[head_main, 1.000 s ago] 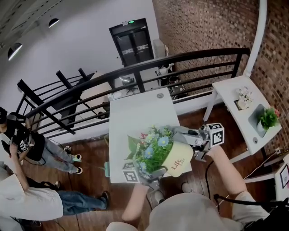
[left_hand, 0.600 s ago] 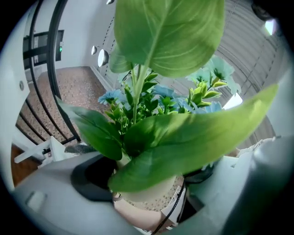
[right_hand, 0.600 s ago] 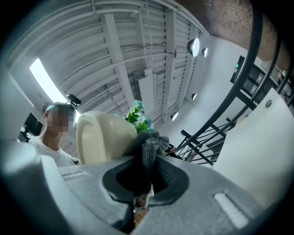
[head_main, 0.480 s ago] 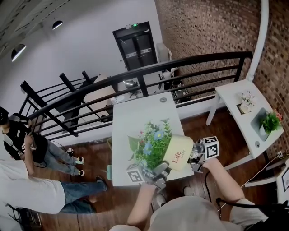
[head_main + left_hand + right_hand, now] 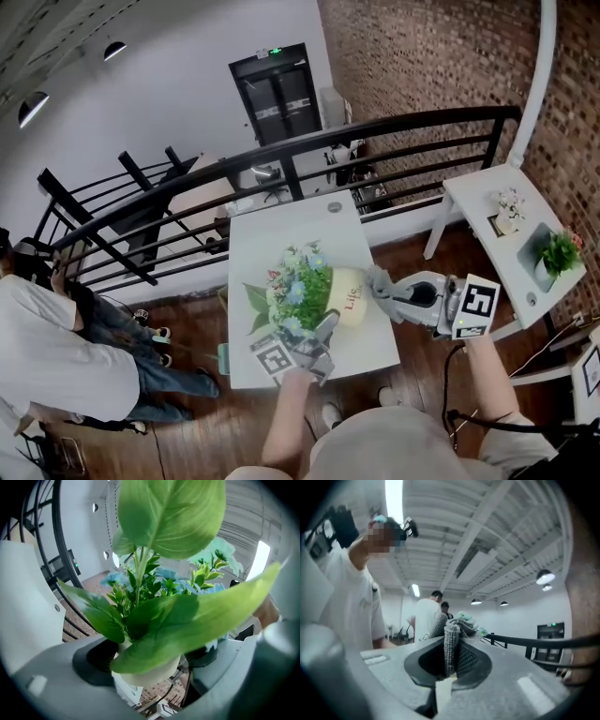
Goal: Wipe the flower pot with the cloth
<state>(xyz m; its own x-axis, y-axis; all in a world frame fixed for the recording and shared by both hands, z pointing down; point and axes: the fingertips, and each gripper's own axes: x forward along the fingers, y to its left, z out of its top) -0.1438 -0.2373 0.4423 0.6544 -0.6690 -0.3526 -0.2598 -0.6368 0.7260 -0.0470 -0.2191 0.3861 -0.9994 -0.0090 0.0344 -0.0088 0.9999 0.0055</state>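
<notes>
Head view: cream flower pot (image 5: 349, 298) tipped sideways over white table (image 5: 281, 234), rim clamped by left gripper (image 5: 319, 336), right gripper (image 5: 382, 289) just beside it; left gripper view: smooth rounded pot under broad green leaves (image 5: 187, 620); right gripper view: jaws pinching grey waffle-knit cloth (image 5: 452, 644).

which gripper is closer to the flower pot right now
Left. The left gripper is clamped on the flower pot itself. The right gripper, holding the cloth, sits just beside the pot's base end.
</notes>
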